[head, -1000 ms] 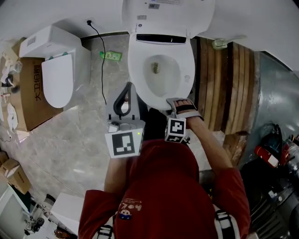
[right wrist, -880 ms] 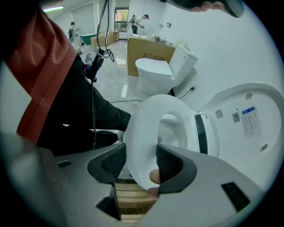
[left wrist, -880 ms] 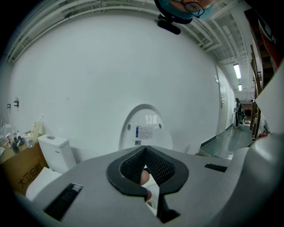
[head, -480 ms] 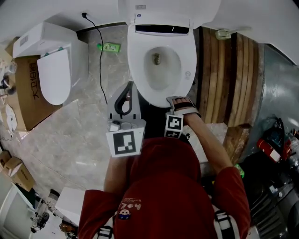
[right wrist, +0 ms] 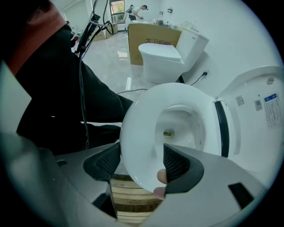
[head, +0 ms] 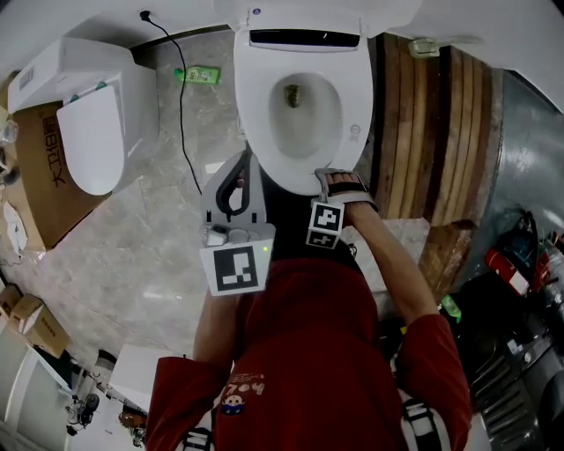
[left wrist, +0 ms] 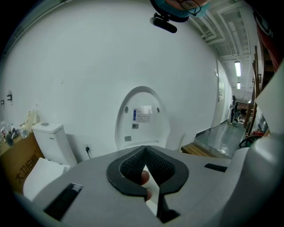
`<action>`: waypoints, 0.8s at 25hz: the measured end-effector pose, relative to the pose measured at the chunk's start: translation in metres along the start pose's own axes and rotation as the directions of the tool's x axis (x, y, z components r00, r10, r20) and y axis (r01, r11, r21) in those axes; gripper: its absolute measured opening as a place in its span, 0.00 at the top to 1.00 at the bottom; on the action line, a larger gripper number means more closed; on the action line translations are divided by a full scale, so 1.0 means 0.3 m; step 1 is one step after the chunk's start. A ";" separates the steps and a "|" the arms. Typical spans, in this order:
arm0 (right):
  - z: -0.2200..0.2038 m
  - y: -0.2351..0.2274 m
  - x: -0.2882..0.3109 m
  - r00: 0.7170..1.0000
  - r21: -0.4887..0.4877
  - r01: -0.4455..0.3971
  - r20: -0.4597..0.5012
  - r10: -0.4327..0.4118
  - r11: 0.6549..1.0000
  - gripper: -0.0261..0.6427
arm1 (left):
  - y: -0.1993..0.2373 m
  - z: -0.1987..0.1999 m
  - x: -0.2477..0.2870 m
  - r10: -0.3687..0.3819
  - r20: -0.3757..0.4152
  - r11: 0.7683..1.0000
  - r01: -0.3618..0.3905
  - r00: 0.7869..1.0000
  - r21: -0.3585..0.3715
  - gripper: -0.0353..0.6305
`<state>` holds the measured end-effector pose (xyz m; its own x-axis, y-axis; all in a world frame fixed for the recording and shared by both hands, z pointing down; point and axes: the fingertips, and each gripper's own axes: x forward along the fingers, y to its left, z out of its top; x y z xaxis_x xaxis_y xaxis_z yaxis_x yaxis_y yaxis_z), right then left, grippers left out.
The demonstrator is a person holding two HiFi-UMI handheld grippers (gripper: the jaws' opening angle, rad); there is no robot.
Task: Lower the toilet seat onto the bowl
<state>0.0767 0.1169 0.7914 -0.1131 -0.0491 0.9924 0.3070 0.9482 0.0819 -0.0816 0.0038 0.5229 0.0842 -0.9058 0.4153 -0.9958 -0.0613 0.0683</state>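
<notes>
The white toilet seat (head: 257,106) lies down over the bowl, with the lid (head: 304,11) upright behind it. My right gripper (head: 337,179) points down at the seat's front rim. In the right gripper view its jaws (right wrist: 140,162) straddle that rim (right wrist: 137,137). They have just been opening, and the pads stand off the rim. My left gripper (head: 240,167) hangs left of the bowl's front, shut with nothing in it. In the left gripper view its pads (left wrist: 144,150) meet in front of the raised lid (left wrist: 142,117).
A second white toilet (head: 84,132) and a cardboard box (head: 35,176) stand at the left. A black cable (head: 181,106) and a green bottle (head: 198,76) lie on the tiles between. A wooden platform (head: 423,132) borders the bowl's right side, with tools (head: 507,264) beyond.
Both grippers have sunk. The right gripper has stayed at the seat's front rim as it came down, and the seat now shows longer and flatter over the bowl.
</notes>
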 end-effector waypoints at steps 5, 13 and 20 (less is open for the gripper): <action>-0.006 0.019 0.061 0.999 -0.019 -0.043 -0.017 0.043 0.999 0.56 | 0.007 -0.057 0.024 -0.005 -0.037 1.000 0.005 0.999 -0.003 0.93; -0.006 0.045 0.135 0.996 -0.031 -0.088 -0.033 0.087 0.996 0.56 | 0.039 -0.130 0.055 -0.003 -0.084 1.000 0.002 0.996 -0.011 0.93; -0.008 0.060 0.201 0.993 -0.048 -0.102 -0.057 0.099 0.994 0.56 | 0.052 -0.196 0.091 -0.014 -0.130 1.000 0.011 0.991 -0.024 0.93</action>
<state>0.0778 0.1302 0.8529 -0.0276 0.0275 0.9992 0.3620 0.9320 -0.0157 -0.0926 0.0028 0.5887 0.1025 -0.8427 0.5285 -0.9936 -0.0612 0.0951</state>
